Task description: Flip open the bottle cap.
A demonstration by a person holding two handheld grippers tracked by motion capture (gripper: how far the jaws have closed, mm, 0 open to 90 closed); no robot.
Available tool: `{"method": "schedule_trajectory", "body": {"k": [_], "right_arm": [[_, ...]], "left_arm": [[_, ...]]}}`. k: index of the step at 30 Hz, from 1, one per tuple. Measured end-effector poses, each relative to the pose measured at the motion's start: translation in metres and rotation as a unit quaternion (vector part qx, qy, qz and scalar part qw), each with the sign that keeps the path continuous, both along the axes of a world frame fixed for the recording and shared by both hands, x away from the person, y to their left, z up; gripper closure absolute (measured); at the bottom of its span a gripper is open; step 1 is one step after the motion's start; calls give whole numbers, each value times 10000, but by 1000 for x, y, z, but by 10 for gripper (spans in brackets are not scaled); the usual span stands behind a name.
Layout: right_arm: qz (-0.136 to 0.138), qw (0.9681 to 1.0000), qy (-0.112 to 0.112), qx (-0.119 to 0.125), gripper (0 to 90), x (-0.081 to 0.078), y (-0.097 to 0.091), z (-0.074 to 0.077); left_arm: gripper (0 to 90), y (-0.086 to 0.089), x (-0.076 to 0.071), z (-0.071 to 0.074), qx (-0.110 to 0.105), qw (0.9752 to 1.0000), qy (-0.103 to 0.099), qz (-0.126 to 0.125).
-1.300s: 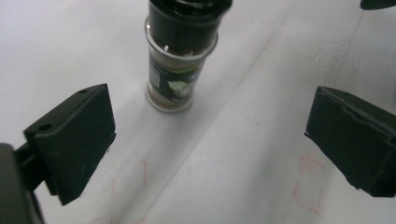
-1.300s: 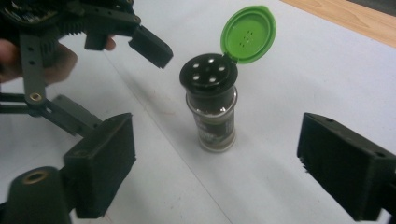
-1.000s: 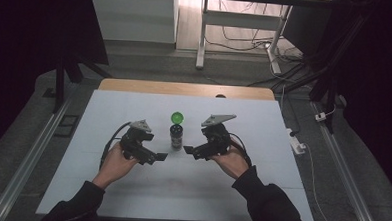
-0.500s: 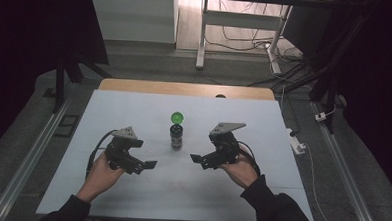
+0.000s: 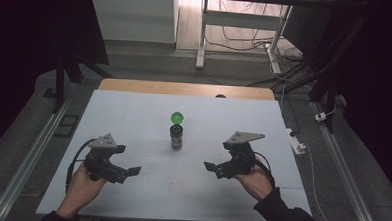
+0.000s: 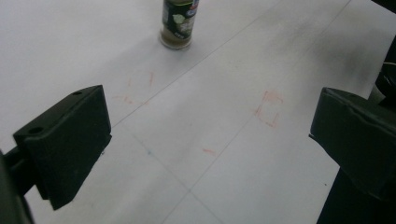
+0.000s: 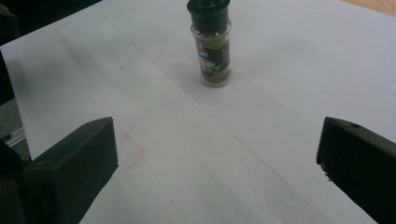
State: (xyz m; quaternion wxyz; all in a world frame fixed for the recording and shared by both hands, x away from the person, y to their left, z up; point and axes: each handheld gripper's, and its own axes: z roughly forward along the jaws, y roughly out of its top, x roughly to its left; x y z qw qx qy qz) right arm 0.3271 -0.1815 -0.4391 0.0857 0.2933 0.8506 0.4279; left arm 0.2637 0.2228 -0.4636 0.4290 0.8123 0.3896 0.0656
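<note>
High view: a small glass spice jar (image 5: 176, 137) with a dark cap and dark printed label stands upright near the middle of my white paper-covered table (image 5: 133, 123), and a round bright green ball (image 5: 177, 118) sits just behind its top. My left gripper (image 5: 126, 173) is near the table's front left, my right gripper (image 5: 212, 168) near the front right, both well apart from the jar. In the right gripper view the jar shows brownish contents at its base, and those jaws stand wide apart. My left jaws are spread wide too, over faint red marks (image 6: 268, 108) on the paper.
</note>
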Motion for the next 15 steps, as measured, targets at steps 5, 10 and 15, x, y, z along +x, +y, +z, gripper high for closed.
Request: {"method": "schedule_trajectory", "body": {"k": [5, 10, 15], "right_arm": [[-135, 9999, 13, 7, 0, -7, -14, -2], [-274, 9996, -31, -15, 0, -14, -28, -2], [-421, 9991, -90, -25, 0, -21, -42, -3]], "left_arm": [[0, 12, -11, 0, -83, 9998, -42, 151], [0, 22, -22, 0, -98, 9996, -86, 266], [0, 33, -33, -1, -146, 9991, -84, 401]]}}
